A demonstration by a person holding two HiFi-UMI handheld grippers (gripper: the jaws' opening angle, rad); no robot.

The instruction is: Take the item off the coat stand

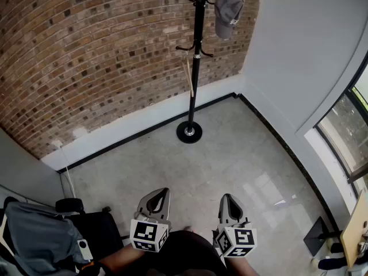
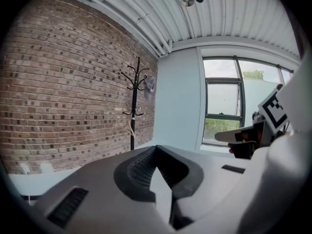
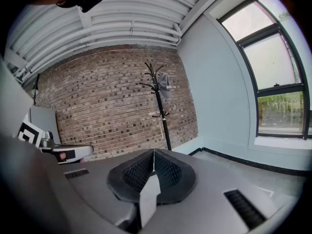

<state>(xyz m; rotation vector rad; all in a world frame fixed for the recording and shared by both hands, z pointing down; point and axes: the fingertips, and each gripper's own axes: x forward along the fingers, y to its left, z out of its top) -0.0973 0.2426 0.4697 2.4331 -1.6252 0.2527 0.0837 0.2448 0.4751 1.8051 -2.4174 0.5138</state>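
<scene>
A black coat stand rises in the corner where the brick wall meets the pale wall. A grey cap hangs from an upper hook on its right side. Both gripper views show the coat stand and the cap far ahead. My left gripper and right gripper are low near my body, well short of the stand. Both are shut with nothing between the jaws.
A light wooden shoehorn hangs on a lower hook. The stand's round base rests on grey floor. A black chair with grey cloth is at my left. Windows line the right wall.
</scene>
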